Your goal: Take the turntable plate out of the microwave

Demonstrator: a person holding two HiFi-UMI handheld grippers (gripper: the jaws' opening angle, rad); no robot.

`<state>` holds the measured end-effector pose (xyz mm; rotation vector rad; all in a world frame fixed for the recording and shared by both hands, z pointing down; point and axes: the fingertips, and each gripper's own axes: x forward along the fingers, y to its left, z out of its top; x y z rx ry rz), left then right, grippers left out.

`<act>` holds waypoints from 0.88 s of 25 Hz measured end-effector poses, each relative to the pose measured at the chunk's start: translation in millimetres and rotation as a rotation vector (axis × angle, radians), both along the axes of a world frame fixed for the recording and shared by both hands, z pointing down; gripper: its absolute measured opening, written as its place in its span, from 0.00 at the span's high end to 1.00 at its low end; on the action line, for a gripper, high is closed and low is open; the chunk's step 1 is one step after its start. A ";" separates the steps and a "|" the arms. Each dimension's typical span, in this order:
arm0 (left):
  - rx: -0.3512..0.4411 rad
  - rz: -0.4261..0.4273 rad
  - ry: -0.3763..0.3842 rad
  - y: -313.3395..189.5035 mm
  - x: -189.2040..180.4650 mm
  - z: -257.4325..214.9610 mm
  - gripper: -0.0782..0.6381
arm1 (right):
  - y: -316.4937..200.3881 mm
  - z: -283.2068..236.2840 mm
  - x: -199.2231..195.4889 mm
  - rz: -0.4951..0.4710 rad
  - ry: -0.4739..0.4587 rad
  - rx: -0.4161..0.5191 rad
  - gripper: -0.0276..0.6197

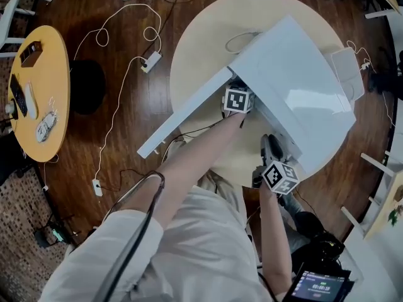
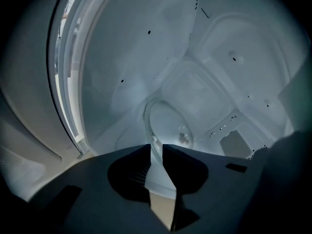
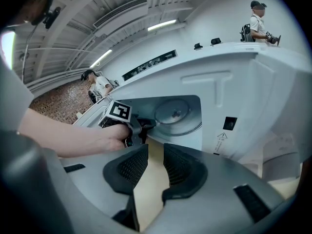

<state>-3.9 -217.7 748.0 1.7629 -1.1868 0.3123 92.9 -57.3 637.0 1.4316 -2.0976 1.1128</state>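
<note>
The white microwave point(image 1: 302, 87) stands on a round beige table point(image 1: 201, 43) with its door point(image 1: 189, 115) swung open to the left. Inside the cavity lies the glass turntable plate point(image 2: 168, 123), also seen in the right gripper view point(image 3: 178, 113). My left gripper point(image 2: 156, 147) reaches into the cavity, its jaws narrowed on the plate's near rim. The right gripper view shows that left gripper point(image 3: 141, 126) at the plate's left edge. My right gripper point(image 3: 155, 152) hangs outside, in front of the cavity, with its jaws apart and only the tabletop showing between them.
A white box point(image 1: 348, 73) lies behind the microwave at the table's right. On the wooden floor are a power strip point(image 1: 151, 61) with cables and a yellow side table point(image 1: 44, 87). Two people point(image 3: 100, 84) stand in the background.
</note>
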 end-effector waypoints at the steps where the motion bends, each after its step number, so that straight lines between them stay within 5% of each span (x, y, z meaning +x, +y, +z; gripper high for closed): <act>1: -0.001 0.000 0.008 1.4 0.8 1.0 0.77 | 1.6 1.1 -0.4 -0.001 0.002 -0.001 0.83; 22: -0.034 -0.148 0.115 -1.4 -11.2 -1.1 0.83 | 5.4 6.9 -12.5 -0.005 0.017 -0.022 0.83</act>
